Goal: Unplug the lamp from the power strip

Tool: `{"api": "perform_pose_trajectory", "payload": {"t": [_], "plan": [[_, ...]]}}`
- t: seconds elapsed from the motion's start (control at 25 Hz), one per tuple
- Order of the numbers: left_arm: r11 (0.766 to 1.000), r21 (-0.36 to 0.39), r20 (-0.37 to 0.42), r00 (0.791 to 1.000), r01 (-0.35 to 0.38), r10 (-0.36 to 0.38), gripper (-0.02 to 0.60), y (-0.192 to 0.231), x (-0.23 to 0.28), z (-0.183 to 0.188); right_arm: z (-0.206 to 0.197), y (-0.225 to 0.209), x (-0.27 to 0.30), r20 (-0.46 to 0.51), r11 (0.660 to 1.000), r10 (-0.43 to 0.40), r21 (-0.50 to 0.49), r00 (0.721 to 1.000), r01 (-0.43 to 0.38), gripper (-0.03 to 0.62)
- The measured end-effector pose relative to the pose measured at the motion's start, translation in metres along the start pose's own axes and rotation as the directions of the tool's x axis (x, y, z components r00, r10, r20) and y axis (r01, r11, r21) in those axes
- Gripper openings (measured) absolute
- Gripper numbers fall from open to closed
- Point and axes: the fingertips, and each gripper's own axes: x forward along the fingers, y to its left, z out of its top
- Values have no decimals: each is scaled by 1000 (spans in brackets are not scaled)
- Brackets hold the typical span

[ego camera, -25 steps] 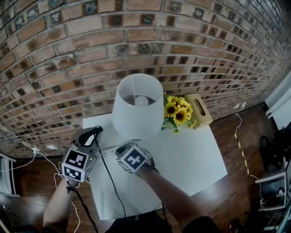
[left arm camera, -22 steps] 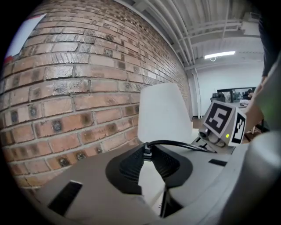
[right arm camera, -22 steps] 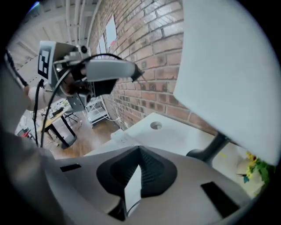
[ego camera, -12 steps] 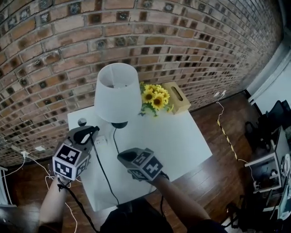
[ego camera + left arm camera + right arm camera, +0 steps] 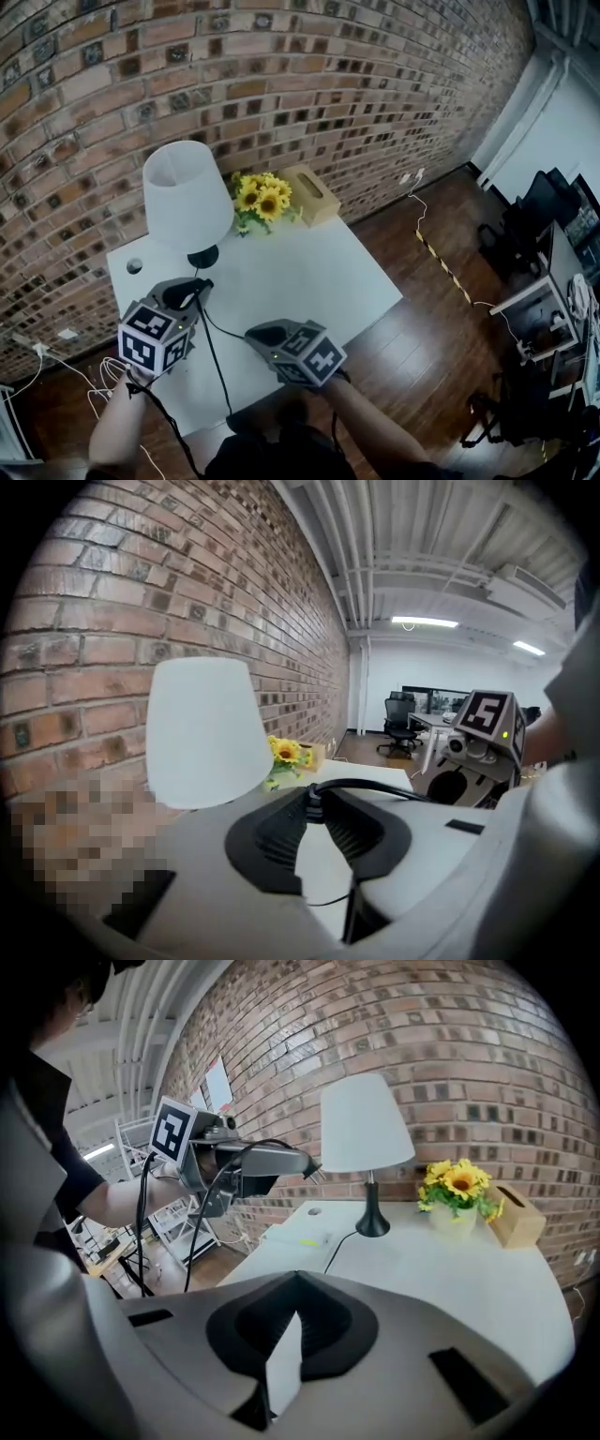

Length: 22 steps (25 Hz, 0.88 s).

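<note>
The lamp [image 5: 187,195] with its white shade stands at the back left of the white table [image 5: 300,277]. My left gripper [image 5: 199,284] hovers in front of it, shut on the lamp's black plug [image 5: 312,806]. The prongs of the plug [image 5: 315,1172] point out into the air, clear of the white power strip [image 5: 298,1237] that lies on the table below. The black cord [image 5: 214,361] trails from the gripper toward the near table edge. My right gripper [image 5: 255,334] hangs over the front of the table, its jaws meeting at the tips with nothing between them.
Yellow sunflowers [image 5: 261,199] and a wooden tissue box [image 5: 309,194] stand at the back by the brick wall. A round cable hole [image 5: 134,266] sits at the table's left. Loose white cables [image 5: 37,352] lie on the wooden floor to the left.
Both grippers have drawn back from the lamp base and power strip toward the near table edge. The left one brought the plug along. The view has swung right.
</note>
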Motion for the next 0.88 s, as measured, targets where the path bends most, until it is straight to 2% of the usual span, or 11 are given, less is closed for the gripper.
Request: {"api": "perform_pose_trajectory", "payload": {"t": [0.16,0.24,0.64,0.88], "plan": [[999,52,-7,1000,11,-11,83,-34,18,22,-7,-10,-30,47,1000,-20,10,999,20,3],[999,45,-12,1000,11,-10,83,-49,28,27,-10,-15,-46,77,1000,-20,11,997,20,2],[998,-60,-65,997,-37,33,84,-132,91,32,-61,-64,-143,138,999,-13,37,990,8,2],[985,-163,-62,997,-52,43,84,-163,130,51,-81,-97,-195,175,998,-24,60,984,14,2]]}}
